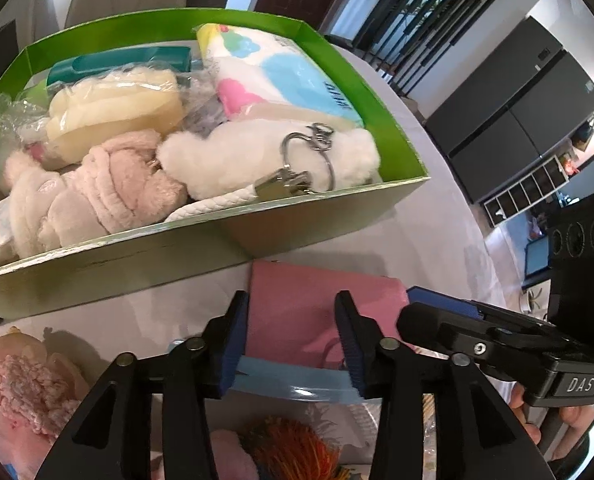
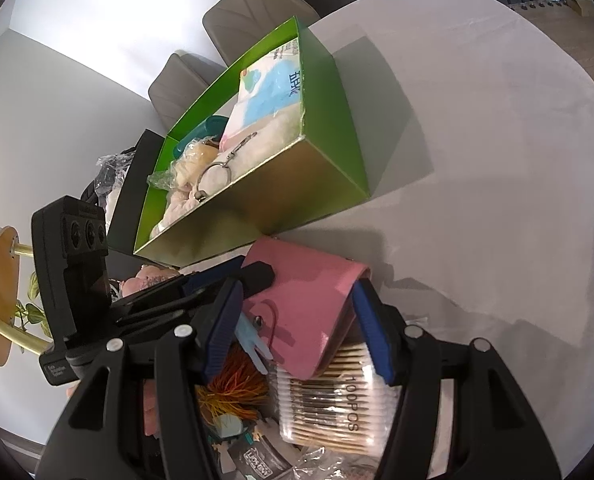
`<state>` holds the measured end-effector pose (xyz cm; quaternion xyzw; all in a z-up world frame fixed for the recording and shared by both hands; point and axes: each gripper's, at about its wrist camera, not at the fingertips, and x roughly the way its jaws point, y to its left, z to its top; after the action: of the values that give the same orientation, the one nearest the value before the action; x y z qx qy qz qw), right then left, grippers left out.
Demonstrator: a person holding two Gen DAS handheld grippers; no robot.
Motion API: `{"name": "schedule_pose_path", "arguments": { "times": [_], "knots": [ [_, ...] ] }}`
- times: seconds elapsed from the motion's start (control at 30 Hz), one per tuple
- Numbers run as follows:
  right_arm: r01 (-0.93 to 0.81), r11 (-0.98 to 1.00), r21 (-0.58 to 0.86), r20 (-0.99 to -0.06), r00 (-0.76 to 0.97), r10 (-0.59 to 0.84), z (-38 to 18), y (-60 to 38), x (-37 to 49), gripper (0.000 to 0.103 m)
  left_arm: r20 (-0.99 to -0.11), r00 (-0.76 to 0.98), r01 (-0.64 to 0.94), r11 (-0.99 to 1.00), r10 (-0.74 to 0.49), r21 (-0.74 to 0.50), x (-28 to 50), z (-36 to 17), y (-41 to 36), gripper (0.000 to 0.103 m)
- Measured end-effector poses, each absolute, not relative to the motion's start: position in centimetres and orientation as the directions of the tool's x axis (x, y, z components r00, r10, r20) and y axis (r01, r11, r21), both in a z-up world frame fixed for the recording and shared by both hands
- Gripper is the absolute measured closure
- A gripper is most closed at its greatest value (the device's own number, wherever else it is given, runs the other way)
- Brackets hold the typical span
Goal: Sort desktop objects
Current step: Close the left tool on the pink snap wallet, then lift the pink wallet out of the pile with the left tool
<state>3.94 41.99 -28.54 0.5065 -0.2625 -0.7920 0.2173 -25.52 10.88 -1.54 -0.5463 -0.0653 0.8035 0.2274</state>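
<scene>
A white table (image 2: 477, 140) carries a green box (image 1: 201, 248), already heaped with soft goods: a tissue pack (image 1: 281, 76), a white plush (image 1: 233, 160) with a key ring (image 1: 313, 156), a pink plush (image 1: 109, 192); just in front of the box lies a pink wallet (image 2: 309, 304), the thing being sorted, resting on a loose pile. The right hand-held gripper (image 2: 301, 320) straddles the wallet, its jaws partly open, each blue pad close by an edge; whether they press I cannot tell. The left hand-held gripper (image 1: 293, 344) sits over the wallet's other end, jaws narrowly parted with the pink cover between them, not clearly clamped.

Risk, as I judge it: both tools crowd one small wallet, so they may knock together; the smooth cover could slip out on the lift; the box's near wall stands in the way and could catch it.

Around it: a cotton swab pack (image 2: 333, 400) touching the wallet's lower edge; an orange tassel (image 2: 233, 388); a blue clip (image 2: 253, 340).
</scene>
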Motion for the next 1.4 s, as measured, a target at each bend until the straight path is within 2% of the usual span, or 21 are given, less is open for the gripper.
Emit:
{"name": "schedule_pose_path", "arguments": {
  "times": [0.2,0.4,0.73,1.4],
  "knots": [
    [0.088,-0.755,0.650,-0.666,-0.413,-0.622,-27.9,42.3,4.2,0.045,-0.836,-0.328,-0.315,-0.885,0.441,-0.343,-24.7,0.2,10.3,0.057],
    [0.112,-0.749,0.653,-0.638,-0.451,-0.624,-26.4,42.6,4.8,0.040,-0.810,-0.375,-0.361,-0.876,0.451,-0.320,-23.7,2.9,10.4,0.057],
    [0.166,-0.725,0.668,-0.562,-0.527,-0.638,-23.3,43.6,6.3,0.040,-0.765,-0.433,-0.406,-0.861,0.476,-0.306,-22.9,6.1,11.0,0.057],
    [0.250,-0.753,0.608,-0.545,-0.558,-0.626,-18.0,40.0,6.6,0.039,-0.681,-0.523,-0.376,-0.856,0.512,-0.355,-21.7,9.6,7.0,0.057]
  ]
}}
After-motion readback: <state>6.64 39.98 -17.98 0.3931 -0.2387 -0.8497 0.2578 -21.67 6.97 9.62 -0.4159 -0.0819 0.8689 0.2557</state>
